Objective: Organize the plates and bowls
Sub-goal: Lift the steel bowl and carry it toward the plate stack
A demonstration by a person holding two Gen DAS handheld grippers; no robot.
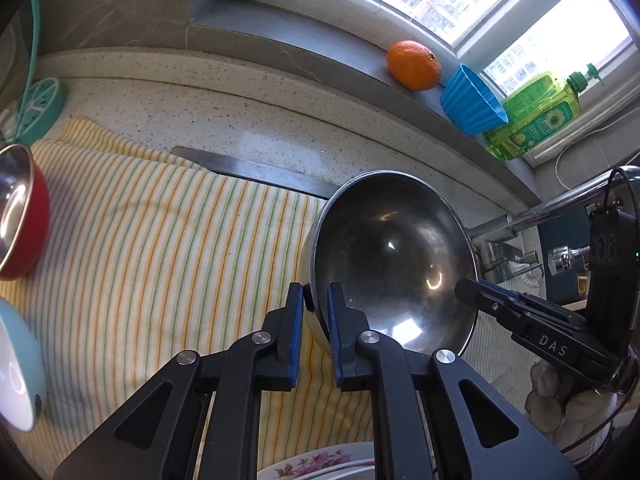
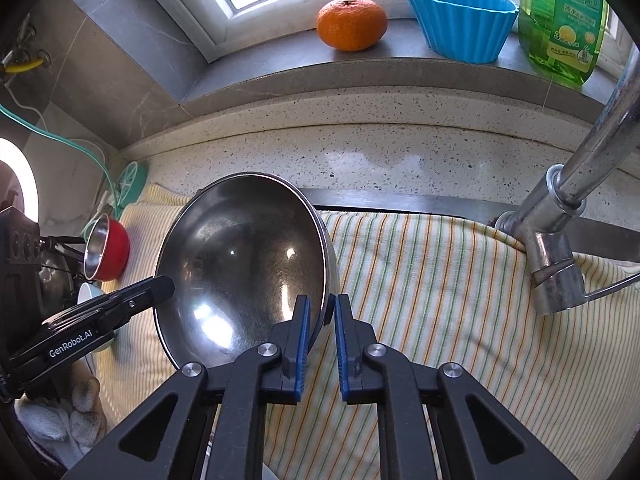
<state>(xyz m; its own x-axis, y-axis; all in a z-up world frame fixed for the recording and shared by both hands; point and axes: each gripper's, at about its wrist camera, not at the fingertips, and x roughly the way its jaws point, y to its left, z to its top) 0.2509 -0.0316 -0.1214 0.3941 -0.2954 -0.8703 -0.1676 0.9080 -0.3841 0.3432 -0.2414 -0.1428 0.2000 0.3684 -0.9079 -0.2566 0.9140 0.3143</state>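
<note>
Steel, polished and slick, is what you have between both pairs of tongs: the large round stainless-steel bowl [image 1: 390, 264] is tilted up on edge above the yellow-and-green striped dish towel [image 1: 152, 240] that covers the surface, just in front of the sink's edge. Your left tongs [image 1: 314, 308] are clamped on its near-left rim, one pad inside and one outside; your right tongs [image 2: 322, 312] pinch the opposite rim the same way. Each grip is only a thin bite on a curved, smooth lip, so the bowl could pivot or slide out if either hand twists or the two pull apart.

Watch what lies around it. The chrome tap [image 2: 560, 232] stands close on the right, and a swing that way would likely knock the rim loose. On the left sit the small red bowl with a steel lining [image 1: 24, 216] and a pale blue bowl [image 1: 16, 368]; a flowered plate [image 1: 320, 466] lies just below your left tongs. A dropped bowl would probably land on one of them.
</note>
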